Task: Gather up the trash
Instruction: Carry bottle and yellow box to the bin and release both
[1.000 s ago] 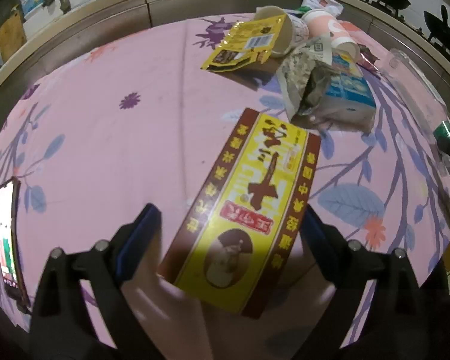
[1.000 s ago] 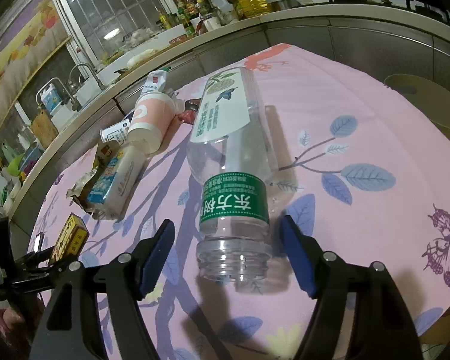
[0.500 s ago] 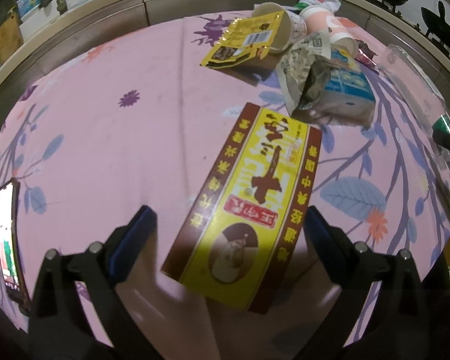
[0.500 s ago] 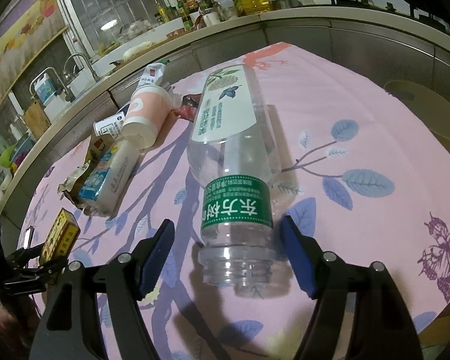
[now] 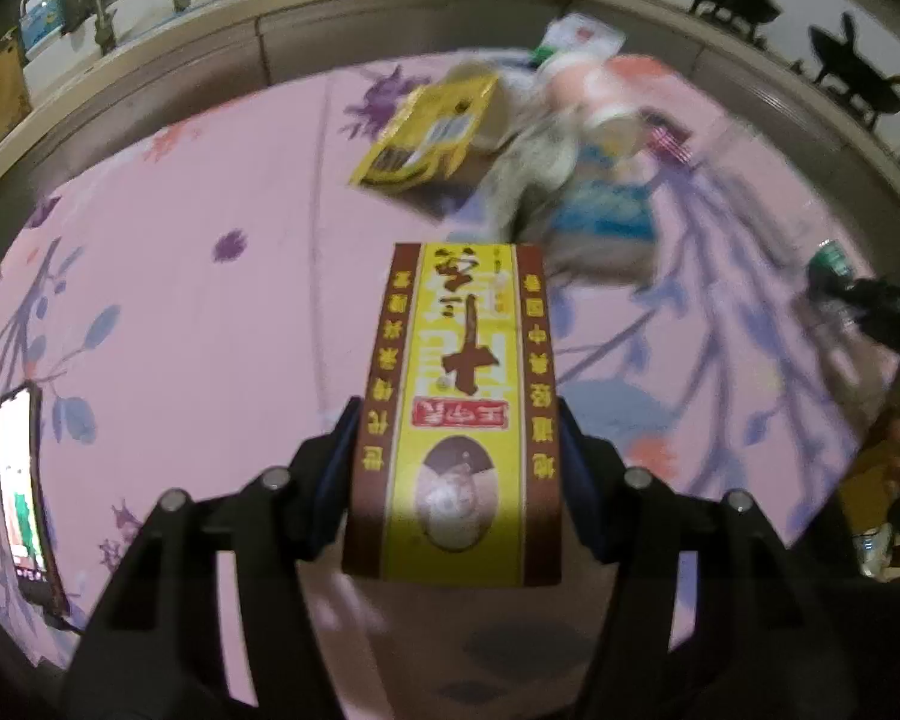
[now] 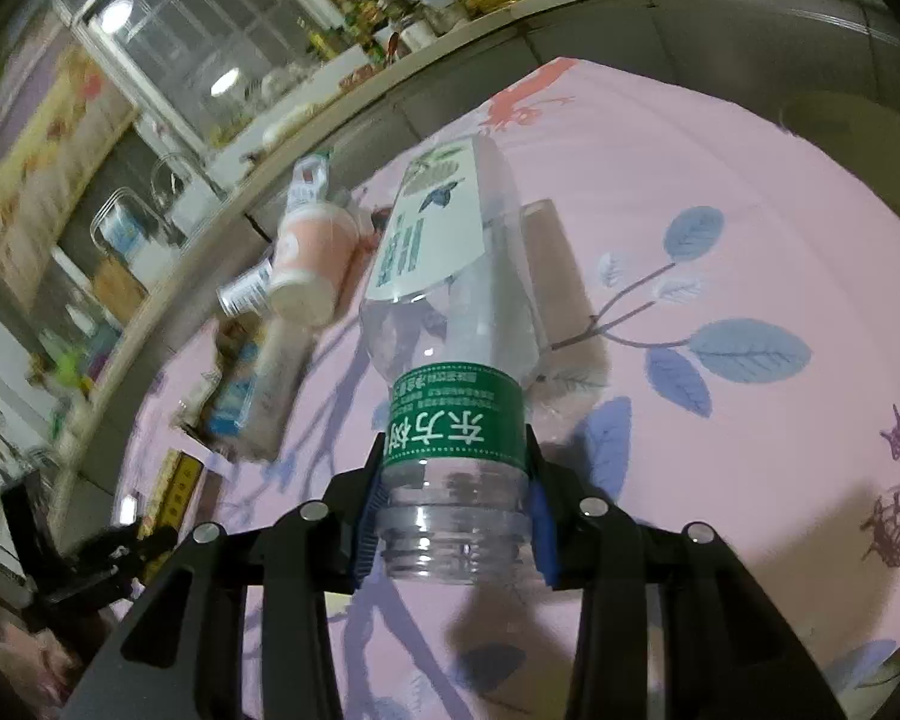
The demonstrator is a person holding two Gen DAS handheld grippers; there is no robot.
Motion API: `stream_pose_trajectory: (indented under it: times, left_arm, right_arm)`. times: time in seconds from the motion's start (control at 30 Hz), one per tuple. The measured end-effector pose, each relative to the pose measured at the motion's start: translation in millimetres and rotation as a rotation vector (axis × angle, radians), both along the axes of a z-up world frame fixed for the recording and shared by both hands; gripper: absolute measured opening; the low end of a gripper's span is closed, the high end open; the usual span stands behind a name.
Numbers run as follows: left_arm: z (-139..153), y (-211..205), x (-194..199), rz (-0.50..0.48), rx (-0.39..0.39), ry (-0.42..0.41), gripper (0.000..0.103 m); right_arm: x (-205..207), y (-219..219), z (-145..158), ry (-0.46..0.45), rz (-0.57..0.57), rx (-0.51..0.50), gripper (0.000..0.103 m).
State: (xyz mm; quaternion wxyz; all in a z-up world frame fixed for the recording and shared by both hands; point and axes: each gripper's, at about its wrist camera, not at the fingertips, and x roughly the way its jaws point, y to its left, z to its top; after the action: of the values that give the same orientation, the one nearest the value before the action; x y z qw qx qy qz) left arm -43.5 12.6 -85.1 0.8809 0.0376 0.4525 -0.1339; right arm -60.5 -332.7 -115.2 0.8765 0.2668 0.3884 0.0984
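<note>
A yellow-and-brown carton (image 5: 459, 372) sits straight between the blue pads of my left gripper (image 5: 457, 420), whose jaws are closing and pressing on its long sides, with the carton raised off the pink floral tablecloth (image 5: 180, 312). A clear plastic bottle (image 6: 450, 300) with a green neck label and no cap lies with its mouth toward the camera. My right gripper (image 6: 455, 480) has its jaws closing on the bottle's neck, pads touching both sides. In the right wrist view the carton (image 6: 177, 483) and the left gripper (image 6: 120, 546) appear far left.
A pile of litter lies at the far side of the cloth: a yellow wrapper (image 5: 429, 132), a pink paper cup (image 6: 306, 258), a blue-white pack (image 5: 606, 216). A lit phone (image 5: 24, 480) lies at the left edge. A kitchen counter (image 5: 270, 18) runs behind.
Both grippers went from wide open to closed: the left on the carton, which straightened and rose; the right on the bottle's neck, with the right wrist view tilting.
</note>
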Motion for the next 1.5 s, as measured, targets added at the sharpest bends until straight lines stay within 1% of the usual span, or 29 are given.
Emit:
stream_pose_trajectory:
  times: [0.1,0.2,0.33,0.43,0.57,0.6,0.63,0.8,0.83,0.93,0.97,1.07,1.13,1.17,1.2,1.23,1.27,1.33,1.4,1.5]
  left_arm:
    - [17,-11,-4,-0.039,-0.039,-0.023,0.058]
    - [31,-29,1,-0.085,-0.074,-0.033,0.058]
    - [42,-66,19,-0.169,-0.1,-0.03,0.058]
    - [47,-101,29,-0.241,-0.093,-0.035,0.058]
    - [49,-161,50,-0.355,-0.086,-0.024,0.058]
    - [50,-182,57,-0.392,-0.083,-0.021,0.058]
    - [50,-191,59,-0.411,-0.079,-0.02,0.058]
    - [56,-282,81,-0.565,-0.073,-0.03,0.058]
    - [56,-305,88,-0.6,-0.08,-0.019,0.058]
    - [53,-357,101,-0.67,-0.078,0.002,0.058]
    - [51,-384,107,-0.707,-0.071,0.011,0.058]
    - [46,-438,120,-0.762,-0.049,0.031,0.058]
    - [40,-475,132,-0.769,-0.029,0.053,0.058]
    - [36,-488,137,-0.763,-0.018,0.063,0.06]
    - [32,-500,143,-0.758,-0.007,0.08,0.065]
    - [29,-510,148,-0.75,0.005,0.096,0.08]
    - [24,-522,156,-0.741,0.007,0.108,0.083]
    - [22,-534,163,-0.742,0.001,0.109,0.083]
    - [22,-543,167,-0.737,0.012,0.108,0.083]
    - [29,-541,167,-0.722,-0.012,0.101,0.083]
  right_arm:
    - [-4,-17,1,-0.005,-0.024,0.096,0.038]
    - [-9,-36,-1,-0.009,-0.054,0.192,0.038]
    - [-15,-58,-3,-0.025,-0.099,0.236,0.038]
    - [-22,-75,-3,-0.039,-0.136,0.259,0.038]
    - [-35,-102,-2,-0.065,-0.201,0.278,0.038]
    - [-37,-107,-3,-0.071,-0.214,0.28,0.038]
    - [-41,-114,-2,-0.079,-0.23,0.281,0.038]
    - [-49,-153,1,-0.112,-0.327,0.274,0.038]
    - [-50,-162,0,-0.113,-0.353,0.273,0.038]
    - [-50,-187,-5,-0.109,-0.416,0.278,0.038]
    - [-49,-197,-8,-0.104,-0.436,0.293,0.038]
    - [-46,-224,-16,-0.085,-0.48,0.361,0.038]
    - [-42,-240,-20,-0.07,-0.517,0.411,0.039]
    - [-40,-247,-22,-0.064,-0.533,0.44,0.04]
    - [-37,-254,-23,-0.06,-0.548,0.461,0.044]
    - [-33,-258,-21,-0.065,-0.556,0.46,0.052]
    - [-31,-265,-18,-0.081,-0.564,0.448,0.057]
    - [-30,-270,-10,-0.111,-0.576,0.398,0.058]
    - [-29,-271,-3,-0.135,-0.574,0.362,0.058]
    - [-29,-268,0,-0.161,-0.581,0.325,0.058]
